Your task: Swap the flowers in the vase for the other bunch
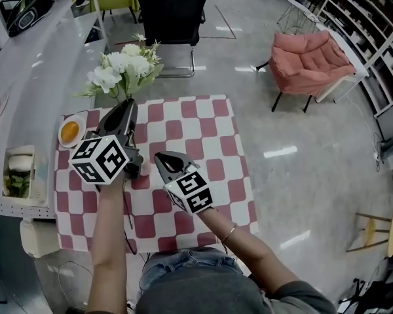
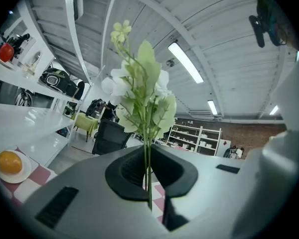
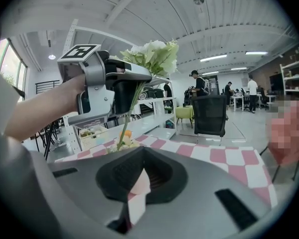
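**White flowers pinched above the checked table**

The white flowers [image 1: 126,64] stand upright over the table's far edge, their stems clamped between the closed jaws of the left gripper [image 1: 126,104]. Beside them a plate [image 1: 64,140] bears an orange [image 1: 70,131]. A black chair [image 1: 173,15] is beyond the checked cloth [image 1: 209,142]. The right gripper [image 1: 158,157], angled towards the left one, pinches a pale pink thing [image 3: 138,185]. Both forearms reach forward.

Open office w/ desk chair [image 1: 172,15], shelving [image 2: 197,139], strip lights [image 2: 185,62].
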`<state>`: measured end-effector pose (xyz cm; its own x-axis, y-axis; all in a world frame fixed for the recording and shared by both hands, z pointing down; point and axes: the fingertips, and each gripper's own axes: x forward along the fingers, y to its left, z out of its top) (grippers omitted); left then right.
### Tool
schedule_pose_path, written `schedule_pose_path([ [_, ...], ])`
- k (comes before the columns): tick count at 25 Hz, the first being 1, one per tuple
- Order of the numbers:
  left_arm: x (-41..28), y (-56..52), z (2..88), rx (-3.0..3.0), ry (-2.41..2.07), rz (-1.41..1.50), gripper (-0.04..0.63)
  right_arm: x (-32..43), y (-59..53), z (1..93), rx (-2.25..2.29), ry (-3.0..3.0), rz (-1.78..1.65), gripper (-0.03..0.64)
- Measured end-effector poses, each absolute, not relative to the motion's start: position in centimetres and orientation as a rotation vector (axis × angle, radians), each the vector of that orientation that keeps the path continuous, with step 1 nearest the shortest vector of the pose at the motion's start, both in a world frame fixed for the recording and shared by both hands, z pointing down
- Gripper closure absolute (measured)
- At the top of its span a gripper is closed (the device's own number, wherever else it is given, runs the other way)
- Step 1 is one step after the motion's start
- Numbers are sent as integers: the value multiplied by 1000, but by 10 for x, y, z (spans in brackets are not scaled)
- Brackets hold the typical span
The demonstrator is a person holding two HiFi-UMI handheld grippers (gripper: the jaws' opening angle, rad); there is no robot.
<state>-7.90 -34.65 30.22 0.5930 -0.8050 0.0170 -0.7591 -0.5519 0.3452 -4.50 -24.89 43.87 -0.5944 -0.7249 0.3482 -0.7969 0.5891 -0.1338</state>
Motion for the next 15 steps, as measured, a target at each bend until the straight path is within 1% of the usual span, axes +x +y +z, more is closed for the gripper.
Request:
schedule_pose_path([
  [15,-85,-348,331,2516,-1256,-242,569,-51,-248,457,1229,-2534,428,606],
])
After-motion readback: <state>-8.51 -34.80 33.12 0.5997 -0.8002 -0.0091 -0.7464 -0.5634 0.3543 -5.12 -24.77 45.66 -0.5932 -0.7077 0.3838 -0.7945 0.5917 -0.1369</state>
